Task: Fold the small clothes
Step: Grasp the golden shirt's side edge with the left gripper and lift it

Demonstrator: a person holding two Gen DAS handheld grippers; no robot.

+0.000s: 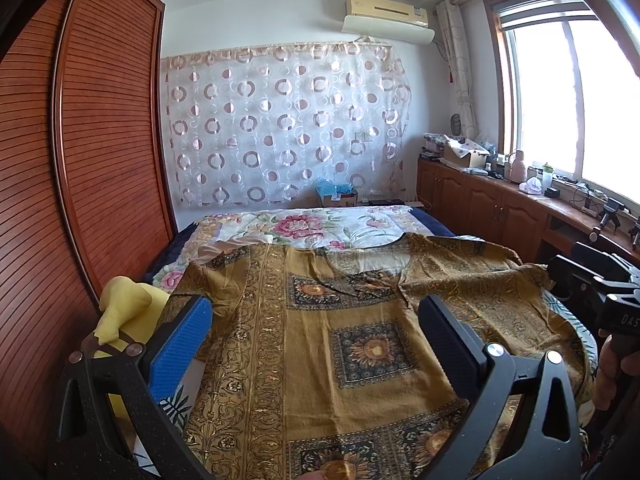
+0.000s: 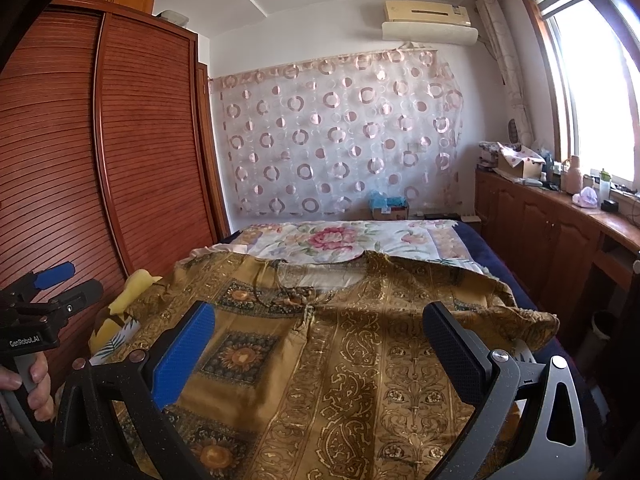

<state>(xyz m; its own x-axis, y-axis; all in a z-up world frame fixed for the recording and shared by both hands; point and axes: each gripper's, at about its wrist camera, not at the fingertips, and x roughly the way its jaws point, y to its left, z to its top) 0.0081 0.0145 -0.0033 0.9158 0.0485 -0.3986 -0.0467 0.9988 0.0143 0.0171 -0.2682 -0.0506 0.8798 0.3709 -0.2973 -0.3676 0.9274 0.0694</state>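
Garments: one brown-gold patterned blouse point(image 1: 352, 340) lies spread flat on the bed point(image 1: 320, 224), neckline toward the far end; one yellow garment point(image 1: 124, 312) sits bunched just beside its left sleeve.
Grippers: two. The left gripper point(image 1: 316, 344) hovers over the blouse with its jaws spread wide and nothing between them; the right gripper point(image 2: 320, 348) does the same over the right half of the blouse, jaws wide apart and empty.
Fingers: each gripper shows one blue pad and one black pad.
Hands: the person's left hand point(image 2: 28, 384) wraps the left gripper's handle, seen from the right wrist view.
Edges: the blouse's right sleeve reaches the bed's right edge; its left sleeve ends near the yellow garment. A floral bedcover point(image 2: 332, 240) shows bare beyond the neckline.
Room to move: a wooden slatted wardrobe point(image 1: 100, 140) stands close along the bed's left side; a low wooden cabinet point(image 1: 480, 204) runs along the right under the window point(image 1: 560, 100).
Far wall: one circle-patterned curtain point(image 1: 280, 120), one air conditioner point(image 1: 388, 16) above it.
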